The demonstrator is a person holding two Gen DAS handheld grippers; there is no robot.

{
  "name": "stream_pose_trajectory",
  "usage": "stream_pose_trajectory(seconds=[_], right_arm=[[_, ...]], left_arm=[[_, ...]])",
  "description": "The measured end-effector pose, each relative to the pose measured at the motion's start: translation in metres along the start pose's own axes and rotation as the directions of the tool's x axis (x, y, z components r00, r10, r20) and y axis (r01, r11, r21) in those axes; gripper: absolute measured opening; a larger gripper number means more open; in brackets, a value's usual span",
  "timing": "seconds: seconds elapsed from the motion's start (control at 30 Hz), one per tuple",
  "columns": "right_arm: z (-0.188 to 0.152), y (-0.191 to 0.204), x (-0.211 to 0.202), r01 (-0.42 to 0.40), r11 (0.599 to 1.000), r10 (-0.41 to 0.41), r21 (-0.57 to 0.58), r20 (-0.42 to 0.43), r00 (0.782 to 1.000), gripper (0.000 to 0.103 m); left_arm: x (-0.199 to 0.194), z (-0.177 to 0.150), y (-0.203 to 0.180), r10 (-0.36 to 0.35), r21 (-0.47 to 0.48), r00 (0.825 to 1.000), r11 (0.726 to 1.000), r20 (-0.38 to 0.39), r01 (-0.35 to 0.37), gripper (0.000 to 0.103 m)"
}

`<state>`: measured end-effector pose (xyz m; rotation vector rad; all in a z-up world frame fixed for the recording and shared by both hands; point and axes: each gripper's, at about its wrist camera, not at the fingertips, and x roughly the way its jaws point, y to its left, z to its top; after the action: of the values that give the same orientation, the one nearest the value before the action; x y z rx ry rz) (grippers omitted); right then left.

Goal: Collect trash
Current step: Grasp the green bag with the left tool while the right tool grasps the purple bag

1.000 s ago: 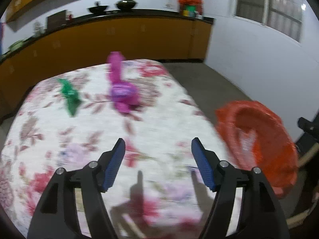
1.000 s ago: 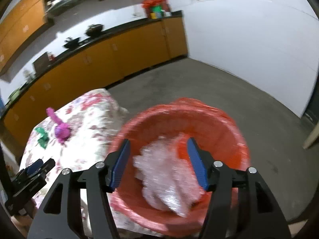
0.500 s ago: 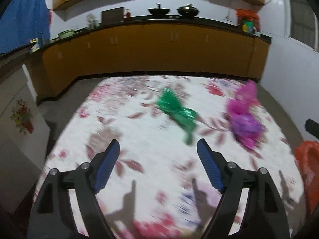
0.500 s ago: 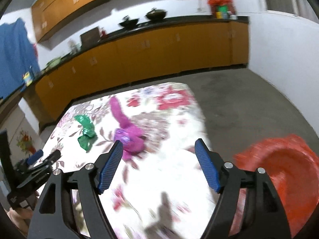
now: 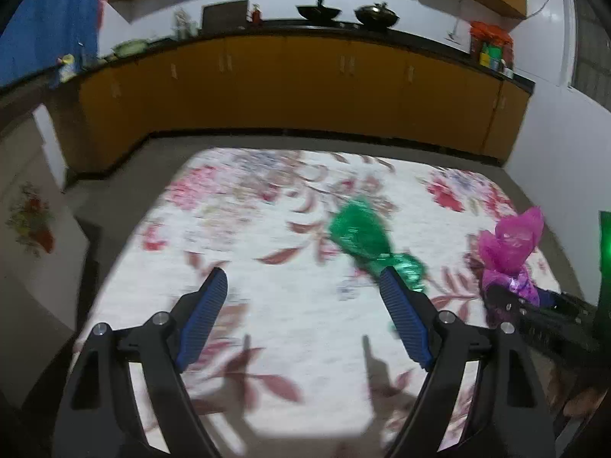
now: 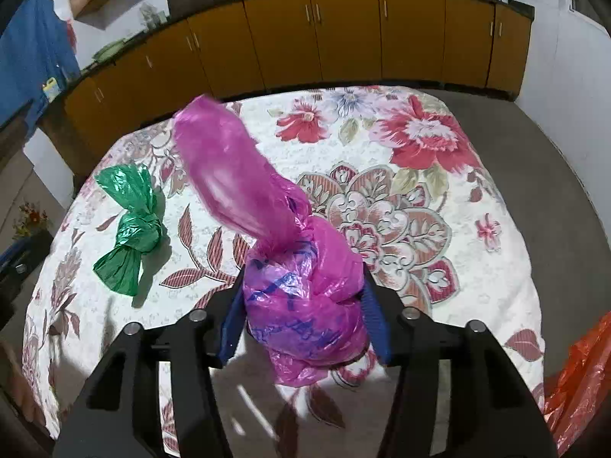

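A knotted pink plastic bag [image 6: 301, 290] sits on the floral tablecloth [image 6: 420, 198], between the fingers of my right gripper [image 6: 303, 316]. The blue pads touch both its sides, so the gripper looks shut on it. The pink bag also shows at the right of the left wrist view [image 5: 511, 252]. A knotted green plastic bag [image 6: 130, 229] lies to its left on the cloth. My left gripper [image 5: 305, 320] is open and empty above the cloth, with the green bag [image 5: 366, 240] just beyond its right finger.
An orange bin liner [image 6: 580, 381] shows at the lower right beside the table. Orange kitchen cabinets [image 5: 305, 84] with a dark counter run along the back wall. Grey floor [image 6: 553, 175] lies right of the table.
My right gripper moved from over the orange bin to the table and closed around the pink bag. My left gripper swung left and now faces the green bag.
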<state>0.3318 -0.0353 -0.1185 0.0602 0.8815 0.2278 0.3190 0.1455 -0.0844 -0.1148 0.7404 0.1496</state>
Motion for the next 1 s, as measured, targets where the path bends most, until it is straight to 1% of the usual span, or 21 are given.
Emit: stream_pose_trajectory(seconds=[0.1, 0.17, 0.23, 0.3, 0.37, 0.4, 0.43, 0.47, 0.5, 0.57, 0.67, 0.8, 1.0], right_arm=[[-0.015, -0.019, -0.028, 0.010, 1.000, -0.011, 0.005, 0.032, 0.999, 0.051], [-0.027, -0.033, -0.047, 0.019, 1.000, -0.020, 0.015, 0.052, 0.998, 0.052], [-0.038, -0.046, -0.063, 0.022, 0.999, -0.024, 0.029, 0.060, 0.998, 0.052], [-0.049, -0.059, -0.077, 0.031, 0.998, -0.034, 0.048, 0.065, 0.997, 0.052], [-0.058, -0.070, -0.090, 0.033, 0.997, -0.038, 0.065, 0.072, 0.997, 0.052], [-0.060, -0.073, -0.095, 0.037, 0.997, -0.042, 0.070, 0.076, 0.996, 0.052], [-0.063, -0.078, -0.100, 0.041, 0.996, -0.048, 0.076, 0.083, 0.995, 0.052], [-0.064, -0.082, -0.103, 0.047, 0.996, -0.054, 0.080, 0.088, 0.995, 0.052], [-0.066, -0.084, -0.107, 0.051, 0.995, -0.058, 0.082, 0.094, 0.994, 0.052], [-0.068, -0.089, -0.116, 0.055, 0.995, -0.064, 0.086, 0.105, 0.992, 0.052], [-0.072, -0.097, -0.132, 0.056, 0.993, -0.069, 0.103, 0.127, 0.990, 0.052], [-0.079, -0.108, -0.158, 0.078, 0.989, -0.098, 0.125, 0.158, 0.983, 0.052], [-0.092, -0.130, -0.198, 0.110, 0.975, -0.146, 0.194, 0.183, 0.972, 0.052]], left_arm=[[0.015, 0.003, -0.023, -0.031, 0.020, 0.999, 0.999, -0.026, 0.031, 0.080], [0.026, 0.006, -0.038, -0.027, 0.040, 0.999, 0.999, -0.035, 0.029, 0.080], [0.044, 0.009, -0.053, -0.006, 0.062, 0.998, 0.998, -0.065, 0.010, 0.081], [0.065, 0.010, -0.060, 0.036, 0.073, 0.993, 0.997, -0.110, -0.028, 0.079], [0.080, 0.009, -0.060, 0.054, 0.061, 0.988, 0.997, -0.148, -0.046, 0.065], [0.088, 0.008, -0.059, 0.052, 0.046, 0.984, 0.998, -0.173, -0.044, 0.049], [0.090, 0.007, -0.058, 0.044, 0.036, 0.982, 0.999, -0.182, -0.038, 0.040], [0.089, 0.007, -0.057, 0.044, 0.037, 0.986, 0.999, -0.164, -0.039, 0.034], [0.088, 0.006, -0.057, 0.031, 0.039, 0.985, 0.999, -0.168, -0.024, 0.030], [0.082, 0.004, -0.056, 0.021, 0.040, 0.987, 0.999, -0.160, -0.015, 0.029], [0.061, 0.000, -0.057, 0.018, 0.059, 0.991, 0.998, -0.129, -0.010, 0.028], [0.020, -0.005, -0.067, 0.013, 0.117, 0.997, 0.993, -0.073, -0.004, 0.028], [-0.037, -0.011, -0.085, 0.012, 0.160, 1.000, 0.987, 0.002, -0.013, 0.028]])
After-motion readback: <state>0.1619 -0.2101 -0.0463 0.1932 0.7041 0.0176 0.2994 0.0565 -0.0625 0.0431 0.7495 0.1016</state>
